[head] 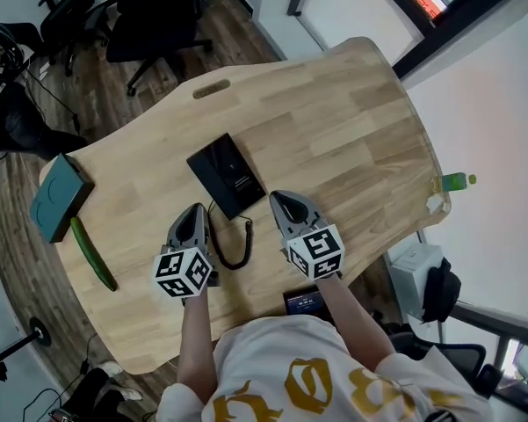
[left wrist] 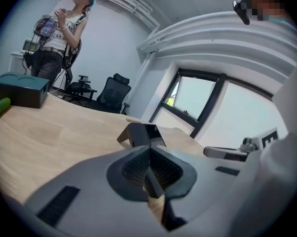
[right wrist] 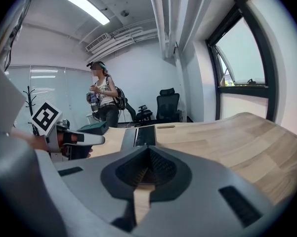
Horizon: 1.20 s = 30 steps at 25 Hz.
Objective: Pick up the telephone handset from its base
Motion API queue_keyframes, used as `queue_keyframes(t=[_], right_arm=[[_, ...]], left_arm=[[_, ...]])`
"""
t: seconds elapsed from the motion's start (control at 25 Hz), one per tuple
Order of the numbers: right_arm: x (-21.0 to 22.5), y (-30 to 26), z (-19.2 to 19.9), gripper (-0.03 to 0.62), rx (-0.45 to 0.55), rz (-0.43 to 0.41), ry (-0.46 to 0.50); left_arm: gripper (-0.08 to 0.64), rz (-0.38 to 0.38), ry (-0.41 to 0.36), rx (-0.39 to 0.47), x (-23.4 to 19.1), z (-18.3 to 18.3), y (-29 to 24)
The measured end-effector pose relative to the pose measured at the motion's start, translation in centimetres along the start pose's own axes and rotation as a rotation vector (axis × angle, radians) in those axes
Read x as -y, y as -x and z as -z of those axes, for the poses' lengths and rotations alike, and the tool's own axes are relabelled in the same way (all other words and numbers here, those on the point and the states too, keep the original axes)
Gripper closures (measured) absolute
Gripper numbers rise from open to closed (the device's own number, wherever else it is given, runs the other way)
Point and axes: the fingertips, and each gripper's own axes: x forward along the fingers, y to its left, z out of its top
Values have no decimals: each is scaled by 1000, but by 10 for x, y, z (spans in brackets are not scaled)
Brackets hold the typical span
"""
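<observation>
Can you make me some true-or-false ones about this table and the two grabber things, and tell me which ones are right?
1. A black telephone lies on the wooden table. True.
2. The left gripper is holding the telephone. False: its jaws are shut on nothing, and it is short of the telephone.
3. The curly cord lies between the two grippers. True: the right gripper is on its other side.
4. The green bottle is in the middle of the table. False: it is by the table's right edge in the head view.
5. The teal box is on top of the telephone. False: it sits at the table's left edge, away from the telephone.
</observation>
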Motion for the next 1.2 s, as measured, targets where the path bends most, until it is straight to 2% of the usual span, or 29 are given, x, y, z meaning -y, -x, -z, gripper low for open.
queue_keyframes(t=[0.32,0.6,0.8,1.2], right_arm=[[8,-21,14,588,-44,-17,-21],[15,-32,23,588,-66,-18,-40],[20,-35,26,588,-70,-16,-54],[20,-35,34,588,-92,-16,-57]], left_arm=[[547,39,77,-74,-6,18,-23],[422,87,138,-133,-4,32,-43],[368,105,193,-152,-4,38,-59],[374,112,202,-164,-7,37,-68]])
